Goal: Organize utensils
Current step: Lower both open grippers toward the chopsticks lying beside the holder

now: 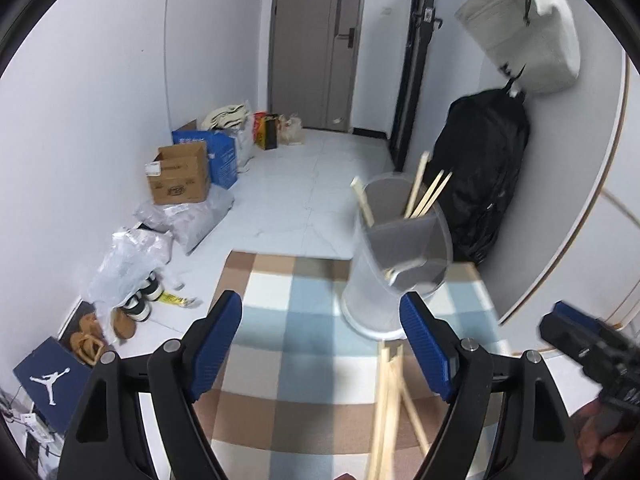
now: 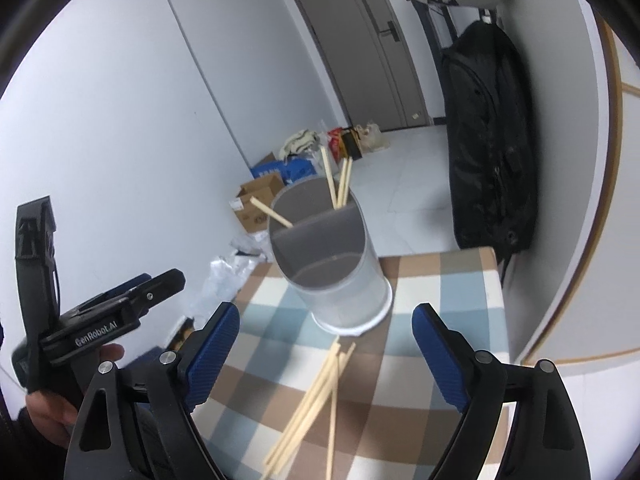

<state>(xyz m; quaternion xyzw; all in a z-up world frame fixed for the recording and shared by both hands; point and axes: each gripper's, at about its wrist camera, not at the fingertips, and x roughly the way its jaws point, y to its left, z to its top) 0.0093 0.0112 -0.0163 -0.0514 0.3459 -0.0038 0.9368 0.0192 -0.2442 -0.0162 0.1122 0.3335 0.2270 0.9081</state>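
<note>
Right wrist view: both ribbed-padded claws (image 2: 325, 350) (image 1: 321, 342) gape empty above slim wooden chopsticks (image 2: 316, 396), translucent cylindrical holder (image 2: 332, 264).

One holder (image 2: 336, 264); four chopsticks inside (image 2: 338, 184), roughly five loose chopsticks (image 2: 316, 392).

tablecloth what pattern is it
Checked tablecloth: brown, light blue and cream squares, clearest in the right wrist view.

A table (image 2: 460, 280) covered in a checked cloth of brown, blue and white squares carries the items. A translucent round holder (image 2: 340, 280) (image 1: 384, 280) with an inner divider stands upright near the far edge. Chopsticks (image 2: 336, 184) (image 1: 424, 192) stand inside it, leaning on the rim. A loose bundle of chopsticks (image 2: 316, 396) (image 1: 390, 408) lies flat on the cloth just before the holder's base, some crossing.
</note>
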